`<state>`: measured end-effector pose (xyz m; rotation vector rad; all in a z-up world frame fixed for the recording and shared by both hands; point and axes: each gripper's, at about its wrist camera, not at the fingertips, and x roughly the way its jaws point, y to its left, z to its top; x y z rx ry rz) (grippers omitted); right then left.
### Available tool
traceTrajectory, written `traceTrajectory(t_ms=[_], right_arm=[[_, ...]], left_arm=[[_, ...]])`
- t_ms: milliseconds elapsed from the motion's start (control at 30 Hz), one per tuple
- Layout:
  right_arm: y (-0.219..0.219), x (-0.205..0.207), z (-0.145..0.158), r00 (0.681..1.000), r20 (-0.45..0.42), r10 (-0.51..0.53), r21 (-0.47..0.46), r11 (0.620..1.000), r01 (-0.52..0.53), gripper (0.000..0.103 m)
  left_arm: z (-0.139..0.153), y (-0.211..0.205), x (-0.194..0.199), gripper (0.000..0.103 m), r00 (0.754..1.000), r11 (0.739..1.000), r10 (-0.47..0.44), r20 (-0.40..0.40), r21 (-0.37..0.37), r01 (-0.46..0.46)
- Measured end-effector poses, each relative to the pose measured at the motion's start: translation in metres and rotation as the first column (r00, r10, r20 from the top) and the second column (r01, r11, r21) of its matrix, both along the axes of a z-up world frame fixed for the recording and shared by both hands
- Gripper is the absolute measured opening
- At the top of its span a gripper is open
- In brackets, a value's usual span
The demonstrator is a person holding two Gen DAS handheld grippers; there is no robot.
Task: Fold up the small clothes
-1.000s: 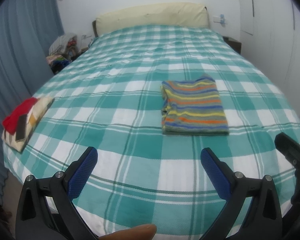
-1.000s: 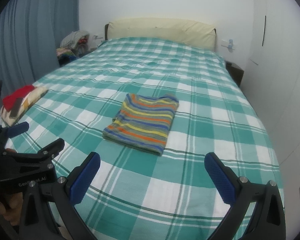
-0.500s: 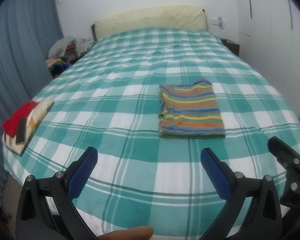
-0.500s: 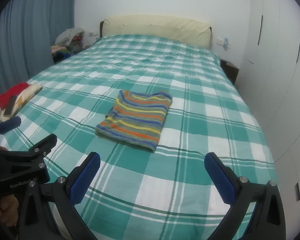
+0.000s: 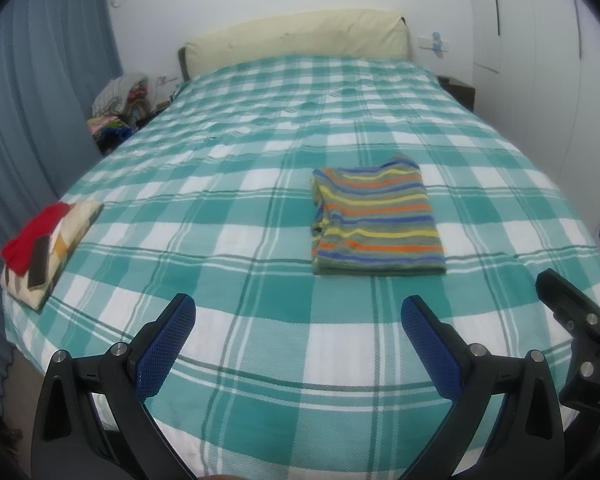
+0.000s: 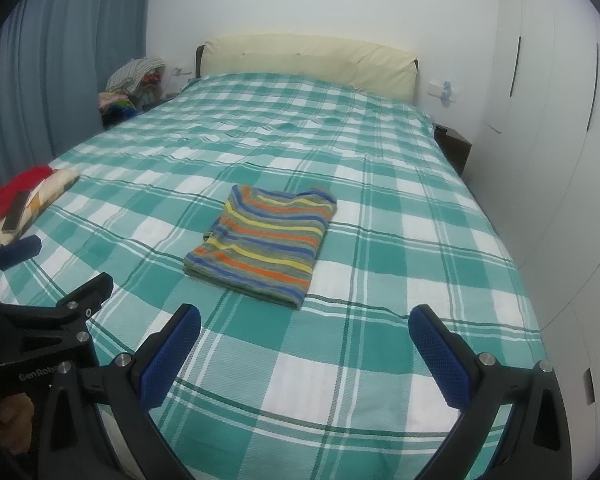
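Note:
A striped garment (image 5: pixel 374 222) (image 6: pixel 266 242) in grey, orange, yellow and blue lies folded into a neat rectangle on the green-and-white checked bedspread (image 5: pixel 260 160) (image 6: pixel 400 240). My left gripper (image 5: pixel 298 320) hangs open over the foot of the bed, well short of the garment, nothing between its blue pads. My right gripper (image 6: pixel 304 330) is likewise open and empty, near the bed's foot edge, short of the garment. Each gripper's body shows at the edge of the other's view.
A stack of folded clothes, red on top with a dark flat item, (image 5: pixel 44 246) (image 6: pixel 20 200) sits at the bed's left edge. A cream headboard (image 5: pixel 296 38), a clothes heap (image 5: pixel 118 106) by the blue curtain (image 5: pixel 32 120), a dark nightstand (image 6: pixel 454 148) and white wardrobe doors (image 6: pixel 548 120) surround the bed.
Both grippers have drawn back and slightly up from the bed; the folded striped garment appears a little farther away. Both stayed open and empty.

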<state>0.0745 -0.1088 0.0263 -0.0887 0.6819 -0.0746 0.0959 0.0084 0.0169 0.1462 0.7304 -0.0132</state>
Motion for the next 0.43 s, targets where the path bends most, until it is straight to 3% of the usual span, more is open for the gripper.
traceTrajectory(t_ms=[167,433], right_arm=[[-0.0033,-0.0001,-0.0013,1.000,-0.005,-0.001,-0.005,1.000,0.001,0.102],[-0.0049,-0.0001,-0.0016,1.000,-0.003,-0.002,-0.003,1.000,0.002,0.102]], left_arm=[[0.0031,0.0032,-0.0023,0.103,0.999,0.996,-0.042,-0.007,-0.076,0.041],[0.0065,-0.0029,-0.0055,0.103,0.998,0.997,-0.058,0.029,-0.058,0.059]])
